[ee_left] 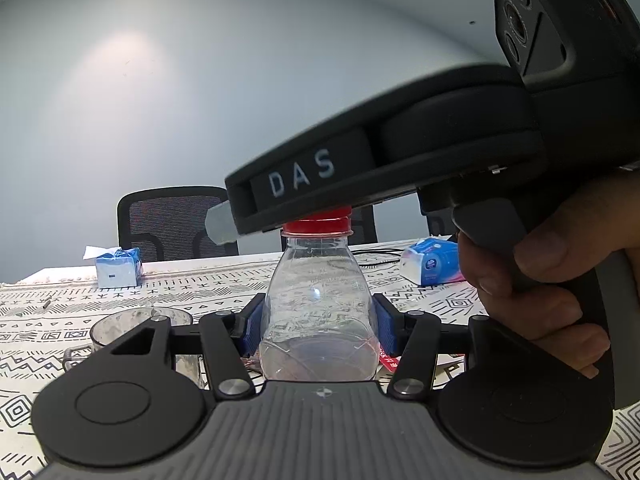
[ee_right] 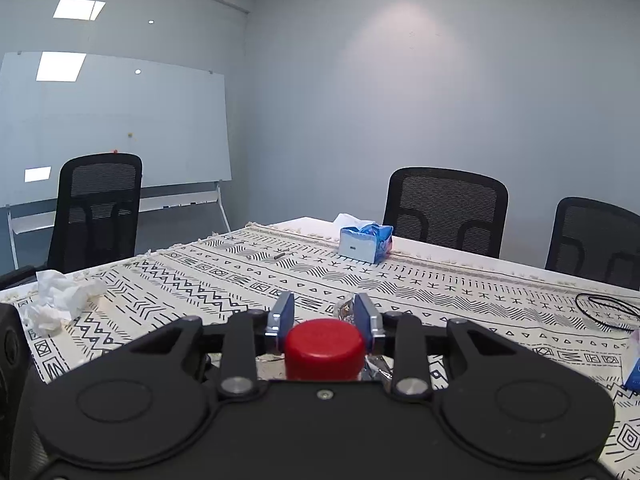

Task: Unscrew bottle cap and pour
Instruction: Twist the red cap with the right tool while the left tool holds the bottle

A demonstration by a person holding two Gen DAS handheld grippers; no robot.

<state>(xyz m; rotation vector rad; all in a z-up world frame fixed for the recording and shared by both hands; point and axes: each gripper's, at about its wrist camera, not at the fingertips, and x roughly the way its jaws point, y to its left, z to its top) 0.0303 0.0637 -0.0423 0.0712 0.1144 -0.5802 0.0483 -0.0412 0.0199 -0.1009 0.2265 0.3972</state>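
Note:
A clear plastic bottle (ee_left: 320,304) with a red cap (ee_left: 320,222) stands upright on the patterned tablecloth. My left gripper (ee_left: 320,326) is shut on the bottle's body, its blue pads pressed against both sides. My right gripper (ee_right: 324,320) is over the bottle from above, with its jaws on either side of the red cap (ee_right: 324,346), closed on it. In the left wrist view the right gripper's black body (ee_left: 360,168) covers the top of the cap. A clear glass cup (ee_left: 136,328) stands left of the bottle, partly hidden behind the left gripper.
A blue tissue box (ee_left: 118,266) (ee_right: 366,242) sits at the far edge of the table. A blue tissue pack (ee_left: 432,262) lies to the right. A black cable (ee_right: 608,308) and crumpled tissues (ee_right: 60,300) lie on the cloth. Black chairs (ee_right: 444,208) stand around the table.

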